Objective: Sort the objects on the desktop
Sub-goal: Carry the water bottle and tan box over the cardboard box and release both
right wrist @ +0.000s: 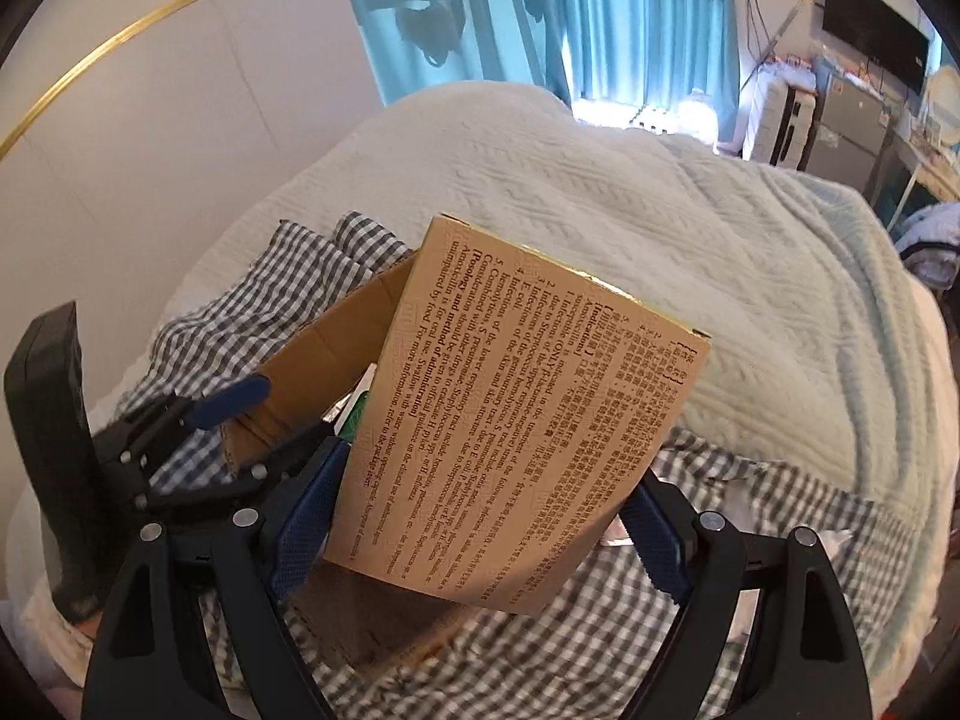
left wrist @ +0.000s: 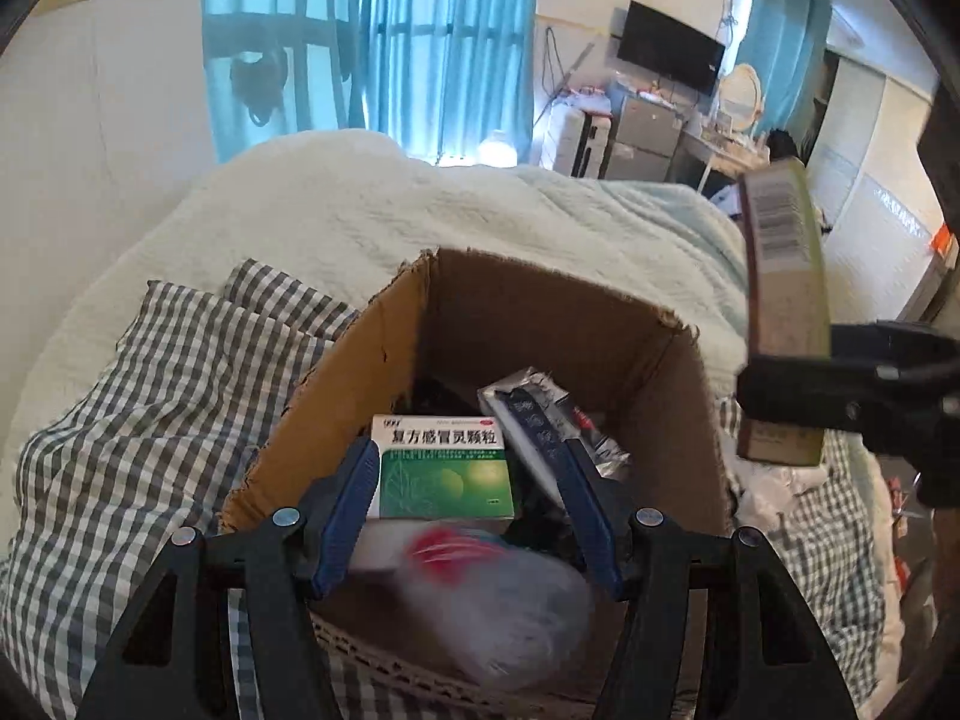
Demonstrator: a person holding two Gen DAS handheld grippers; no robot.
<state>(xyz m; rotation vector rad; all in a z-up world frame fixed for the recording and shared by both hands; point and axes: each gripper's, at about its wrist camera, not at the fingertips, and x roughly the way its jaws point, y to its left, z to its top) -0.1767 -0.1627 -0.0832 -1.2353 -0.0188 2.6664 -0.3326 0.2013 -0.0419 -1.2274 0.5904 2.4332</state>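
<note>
The carton (left wrist: 474, 360) sits open at lower centre on the checked cloth (left wrist: 150, 390), its torn rim clear above. The left gripper (left wrist: 468, 480) hangs spread and empty over it, above a green box (left wrist: 444, 468). The right gripper (right wrist: 480, 516) pinches a tan box (right wrist: 510, 438), long axis pointing up-left, beside the carton's right edge.

Both the left gripper (left wrist: 468, 504) and the right gripper (right wrist: 474, 516) share one build: black plastic linkage arms with triangular cut-outs, round silver rivets at the pivots, and blue, seemingly ridged pads (left wrist: 342, 510) lining the jaws.
</note>
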